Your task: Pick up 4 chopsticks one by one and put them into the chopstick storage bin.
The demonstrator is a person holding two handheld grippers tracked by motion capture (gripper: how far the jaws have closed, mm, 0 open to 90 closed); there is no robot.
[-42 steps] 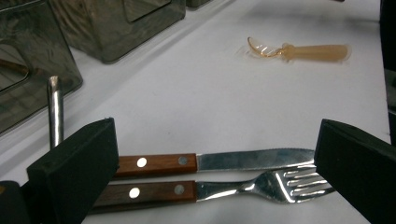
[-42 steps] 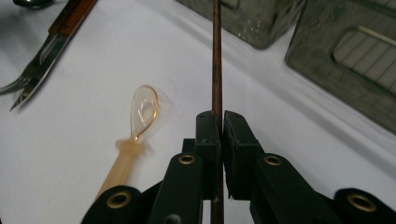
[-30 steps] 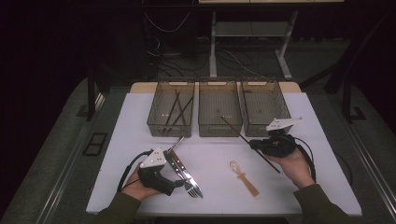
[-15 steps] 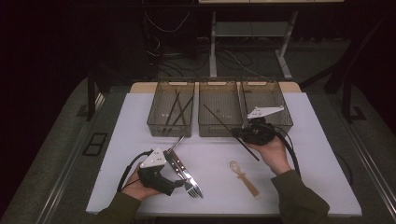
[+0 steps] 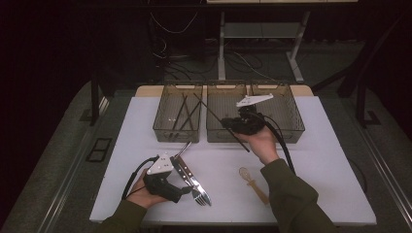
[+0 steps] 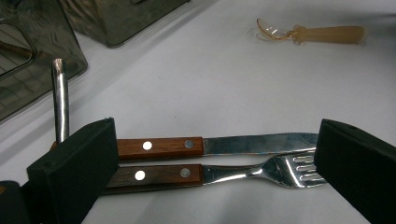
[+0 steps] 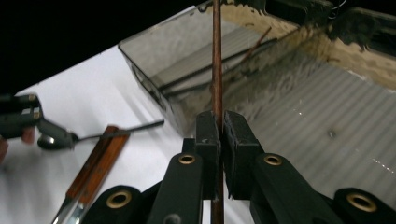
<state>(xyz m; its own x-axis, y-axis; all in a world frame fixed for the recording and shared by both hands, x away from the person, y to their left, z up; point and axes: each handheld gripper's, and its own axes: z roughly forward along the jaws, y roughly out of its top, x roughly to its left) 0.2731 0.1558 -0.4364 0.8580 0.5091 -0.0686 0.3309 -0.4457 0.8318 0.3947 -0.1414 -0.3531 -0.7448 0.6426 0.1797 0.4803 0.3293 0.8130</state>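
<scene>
Though clamped, thin brown chopstick (image 7: 217, 60) (straight)

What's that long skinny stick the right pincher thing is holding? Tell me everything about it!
The chopstick is a thin, straight, reddish-brown rod, wood by the look of it. The right gripper has its black fingers shut on it partway along, so both ends stick out. It hangs in the air above the middle tray, one end slanting toward the left tray. Nothing else touches it.

White table (image 5: 330, 160) bearing three bins (image 5: 177, 119), knife (image 5: 187, 173), fork (image 5: 197, 193), spoon (image 5: 252, 182)
</scene>
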